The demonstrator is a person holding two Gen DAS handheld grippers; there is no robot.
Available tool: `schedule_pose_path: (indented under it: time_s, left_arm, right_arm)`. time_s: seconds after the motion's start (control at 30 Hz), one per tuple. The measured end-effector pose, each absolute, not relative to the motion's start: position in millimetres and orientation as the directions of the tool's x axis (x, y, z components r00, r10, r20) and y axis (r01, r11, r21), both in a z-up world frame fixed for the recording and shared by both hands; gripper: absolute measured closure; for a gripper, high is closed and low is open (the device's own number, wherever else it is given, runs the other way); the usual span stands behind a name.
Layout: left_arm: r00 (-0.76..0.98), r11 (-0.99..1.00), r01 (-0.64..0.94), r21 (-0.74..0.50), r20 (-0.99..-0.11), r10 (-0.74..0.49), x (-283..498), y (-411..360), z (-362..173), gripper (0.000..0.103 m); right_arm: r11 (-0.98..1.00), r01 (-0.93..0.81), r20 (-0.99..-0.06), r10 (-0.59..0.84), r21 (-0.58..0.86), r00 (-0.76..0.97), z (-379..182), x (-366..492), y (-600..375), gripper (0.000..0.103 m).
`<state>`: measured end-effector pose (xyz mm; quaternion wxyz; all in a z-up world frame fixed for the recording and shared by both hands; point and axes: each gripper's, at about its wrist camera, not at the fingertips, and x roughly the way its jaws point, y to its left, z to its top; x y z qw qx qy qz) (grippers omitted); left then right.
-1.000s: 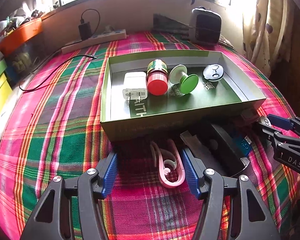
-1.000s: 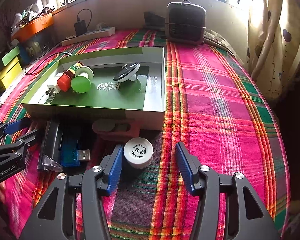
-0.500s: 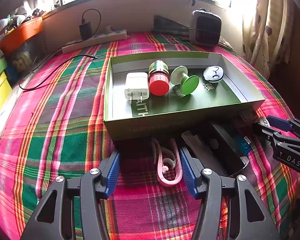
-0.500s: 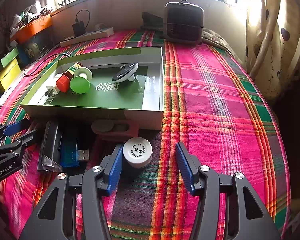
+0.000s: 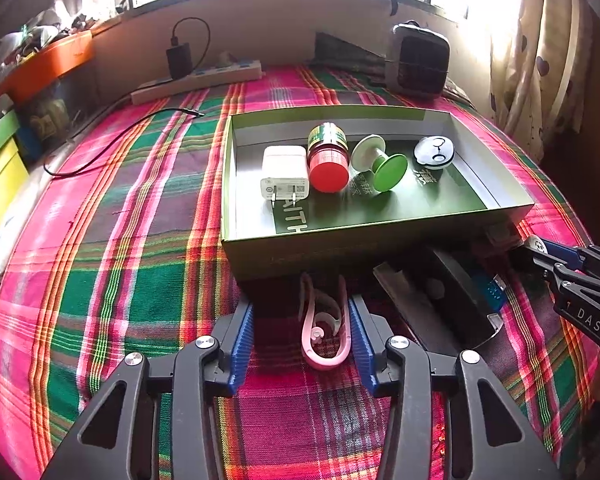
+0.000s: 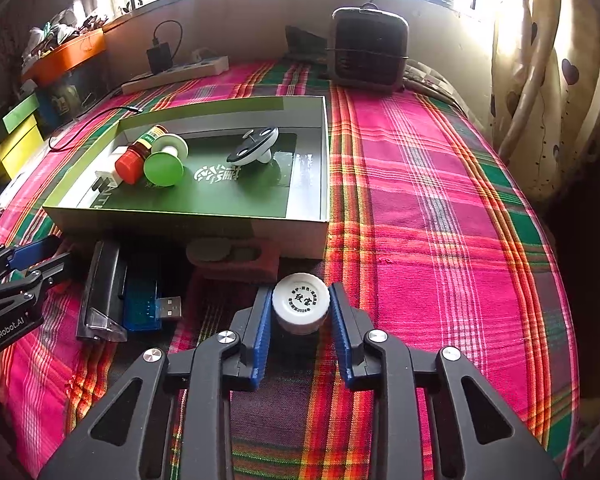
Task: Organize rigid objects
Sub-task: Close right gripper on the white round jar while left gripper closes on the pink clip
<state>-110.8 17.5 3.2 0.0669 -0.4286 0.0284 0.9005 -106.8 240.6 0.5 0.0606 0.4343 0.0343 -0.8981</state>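
both jaws are closing, left gripper (image 5: 300,330) around the pink clip (image 5: 325,326), right gripper (image 6: 299,324) pressing the white-capped bottle (image 6: 300,303), probably to lift them into the box (image 5: 380,236).

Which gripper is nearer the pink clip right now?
Left. The left gripper straddles the pink clip, fingers closing around it. The right gripper is off to the side, closing on the white-capped bottle.

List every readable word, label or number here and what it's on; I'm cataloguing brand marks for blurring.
"GenRobot.AI": on the left gripper body, seen from the right wrist.
"DAS", a "1" before it: on the right gripper body, cut off.
"AITH": box floor, partly hidden by the white charger.
White characters on the box floor, bottle cap print, charger label: too small or blurred.
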Motion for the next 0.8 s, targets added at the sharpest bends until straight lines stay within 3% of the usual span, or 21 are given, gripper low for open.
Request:
schedule_pose_path:
  time_s: [0.17,0.3,0.8]
  left_arm:
    - [-0.626,-0.99,-0.139,-0.004,-0.775,0.09,-111.1,14.6,3.4,0.069]
    - [-0.628,-0.993,-0.121,-0.015,-0.773,0.088,-111.5,8.8,3.6,0.081]
    - [-0.634,-0.992,-0.124,-0.032,-0.766,0.104,-106.1,2.2,6.3,0.081]
  right_arm:
    - [-0.99,0.138,-0.784,-0.08,-0.007,-0.615,0.5,-106.6,240.5,0.074]
    - [-0.991,0.136,-0.784,-0.085,0.001,-0.614,0.6,-106.6,241.6,0.074]
    - [-0.991,0.136,-0.77,-0.1,0.017,-0.63,4.5,-99.7,244.8,0.074]
